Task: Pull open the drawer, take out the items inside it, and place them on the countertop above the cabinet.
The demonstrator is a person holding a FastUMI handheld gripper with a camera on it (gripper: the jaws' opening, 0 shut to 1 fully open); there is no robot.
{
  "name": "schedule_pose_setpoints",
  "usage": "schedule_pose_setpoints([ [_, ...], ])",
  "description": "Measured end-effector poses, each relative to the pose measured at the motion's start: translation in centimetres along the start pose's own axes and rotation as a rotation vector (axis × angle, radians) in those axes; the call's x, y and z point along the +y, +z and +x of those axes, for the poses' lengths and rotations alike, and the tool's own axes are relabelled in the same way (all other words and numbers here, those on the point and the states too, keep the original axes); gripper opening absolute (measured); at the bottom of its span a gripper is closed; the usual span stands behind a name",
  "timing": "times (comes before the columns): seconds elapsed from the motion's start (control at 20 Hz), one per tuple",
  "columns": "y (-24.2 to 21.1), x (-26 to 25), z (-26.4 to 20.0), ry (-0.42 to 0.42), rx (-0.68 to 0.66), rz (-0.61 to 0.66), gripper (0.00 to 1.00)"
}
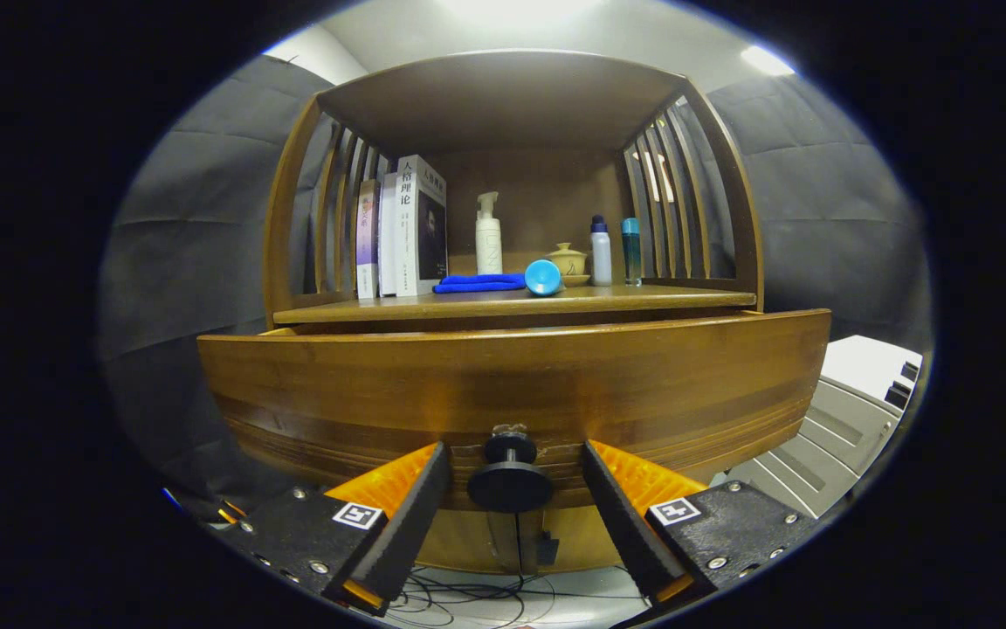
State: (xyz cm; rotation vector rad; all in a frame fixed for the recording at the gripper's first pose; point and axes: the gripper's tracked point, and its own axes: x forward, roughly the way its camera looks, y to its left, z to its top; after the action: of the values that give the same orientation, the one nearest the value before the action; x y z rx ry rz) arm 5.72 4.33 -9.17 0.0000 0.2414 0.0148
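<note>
A wooden cabinet drawer (512, 384) stands pulled out toward me, its front panel wide across the view. Its round dark knob (510, 480) sits right between my fingers, with a gap on each side. My gripper (513, 459) is open around the knob and touches nothing. The drawer's inside is hidden behind its front panel. Above it lies the wooden countertop (660, 299), with a folded blue cloth (478, 283) and a blue round object (543, 277) on it.
On the countertop stand several books (407, 227), a white pump bottle (489, 236), a small yellow lidded pot (568, 260) and two small bottles (612, 252). A grey-white unit (852, 411) stands to the right. Cables (468, 594) lie on the floor below.
</note>
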Motion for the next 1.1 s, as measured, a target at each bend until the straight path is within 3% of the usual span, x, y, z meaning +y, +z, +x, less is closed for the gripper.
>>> schedule_pose_setpoints([
  [1.1, 1.3, 0.3, 8.6, -0.028, 0.03, 0.007, 0.96],
])
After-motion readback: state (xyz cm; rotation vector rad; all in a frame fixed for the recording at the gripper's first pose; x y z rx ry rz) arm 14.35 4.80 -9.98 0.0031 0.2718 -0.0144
